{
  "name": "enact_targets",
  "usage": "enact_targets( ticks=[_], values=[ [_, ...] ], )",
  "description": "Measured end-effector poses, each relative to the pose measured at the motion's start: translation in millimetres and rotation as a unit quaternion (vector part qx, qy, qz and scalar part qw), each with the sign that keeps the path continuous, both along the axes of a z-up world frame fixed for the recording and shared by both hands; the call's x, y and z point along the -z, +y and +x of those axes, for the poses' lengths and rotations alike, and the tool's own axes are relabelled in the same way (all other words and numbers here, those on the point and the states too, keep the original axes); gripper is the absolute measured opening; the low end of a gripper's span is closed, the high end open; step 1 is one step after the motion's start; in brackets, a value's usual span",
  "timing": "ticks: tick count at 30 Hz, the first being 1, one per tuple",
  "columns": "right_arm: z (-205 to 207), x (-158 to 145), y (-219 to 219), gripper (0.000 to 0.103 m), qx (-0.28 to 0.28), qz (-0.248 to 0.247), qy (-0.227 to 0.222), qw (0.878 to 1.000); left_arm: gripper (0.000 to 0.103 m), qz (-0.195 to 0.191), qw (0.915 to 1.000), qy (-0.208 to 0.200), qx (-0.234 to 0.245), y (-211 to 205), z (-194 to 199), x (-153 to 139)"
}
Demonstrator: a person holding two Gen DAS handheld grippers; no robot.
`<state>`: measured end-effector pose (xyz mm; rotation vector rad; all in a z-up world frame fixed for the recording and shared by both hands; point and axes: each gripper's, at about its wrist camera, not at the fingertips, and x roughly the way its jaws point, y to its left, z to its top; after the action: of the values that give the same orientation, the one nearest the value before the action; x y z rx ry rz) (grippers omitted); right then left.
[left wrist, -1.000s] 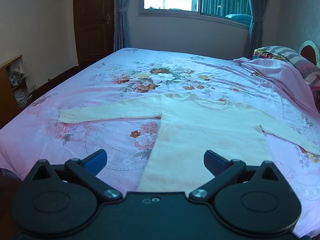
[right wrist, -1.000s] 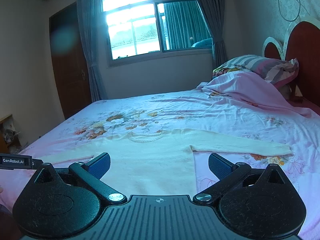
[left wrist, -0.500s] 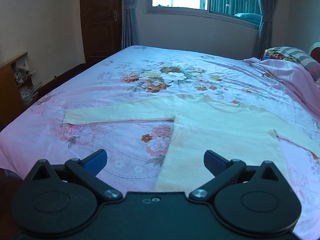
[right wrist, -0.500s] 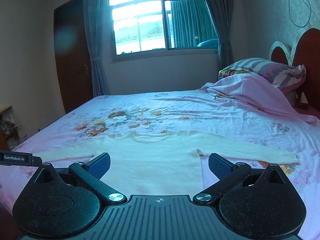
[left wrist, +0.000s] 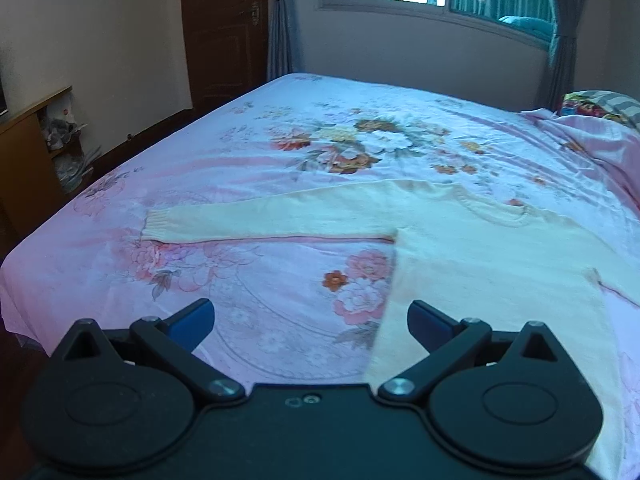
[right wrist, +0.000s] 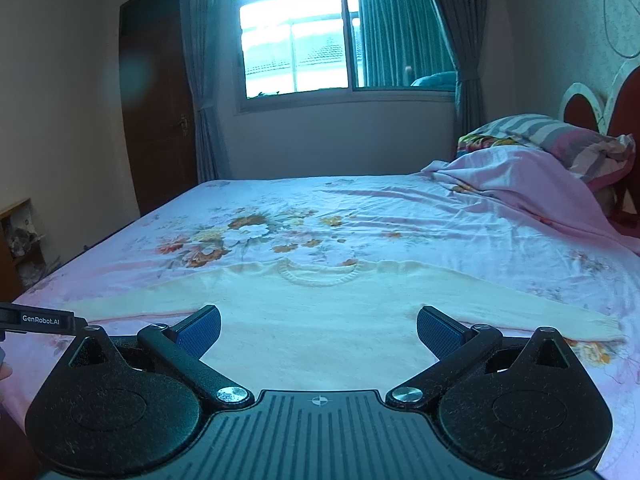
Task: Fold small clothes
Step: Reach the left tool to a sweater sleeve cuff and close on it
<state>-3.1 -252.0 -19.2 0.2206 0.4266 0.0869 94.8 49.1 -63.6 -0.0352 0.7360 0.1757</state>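
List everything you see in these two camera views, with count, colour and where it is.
sweater: one, cream, flat on the bed, sleeves spread
bedsheet: one, pink floral, covering the bed
blanket: one, pink, bunched near the headboard
pillow: one, striped, behind the blanket
headboard: one, red-brown, far right
window: one, bright, far wall
curtains: grey, beside the window
door: one, dark brown, left
shelf: one, wooden, far left
left gripper: open, above the sheet
right gripper: open, above the sweater

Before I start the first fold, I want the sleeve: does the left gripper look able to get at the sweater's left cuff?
Probably yes. The left gripper is open and holds nothing, and the cuff lies flat on the bedsheet ahead and to its left, with nothing between.
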Motion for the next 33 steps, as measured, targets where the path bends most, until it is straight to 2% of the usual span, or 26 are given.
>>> enact_targets(
  ticks=[9, 16, 21, 27, 31, 33],
  values=[
    [49.5, 11.6, 21.4, 0.103, -0.018, -0.009, 0.012, 1.0, 0.098, -0.035, 0.9976, 0.038, -0.046, 44.0, 40.8, 23.0],
    [94.1, 25.4, 34.5, 0.103, -0.031, -0.003, 0.035, 0.999, 0.097, -0.084, 0.9916, 0.056, -0.08, 84.8, 76.9, 39.5],
    [120.8, 37.2, 44.7, 0.103, -0.039, -0.006, 0.052, 0.998, 0.096, -0.099, 0.9873, 0.068, -0.104, 110.8, 106.5, 52.7],
    [147.2, 50.3, 54.9, 0.103, -0.049, -0.007, 0.063, 0.997, 0.086, -0.126, 0.9783, 0.087, -0.14, 147.7, 135.9, 71.0],
    [168.5, 59.8, 61.2, 0.103, -0.053, -0.003, 0.073, 0.996, 0.085, -0.157, 0.9697, 0.095, -0.16, 168.5, 150.5, 83.6],
    [178.1, 63.5, 65.5, 0.103, -0.056, -0.001, 0.076, 0.996, 0.085, -0.185, 0.9629, 0.098, -0.17, 179.3, 156.3, 90.8]
  ],
)
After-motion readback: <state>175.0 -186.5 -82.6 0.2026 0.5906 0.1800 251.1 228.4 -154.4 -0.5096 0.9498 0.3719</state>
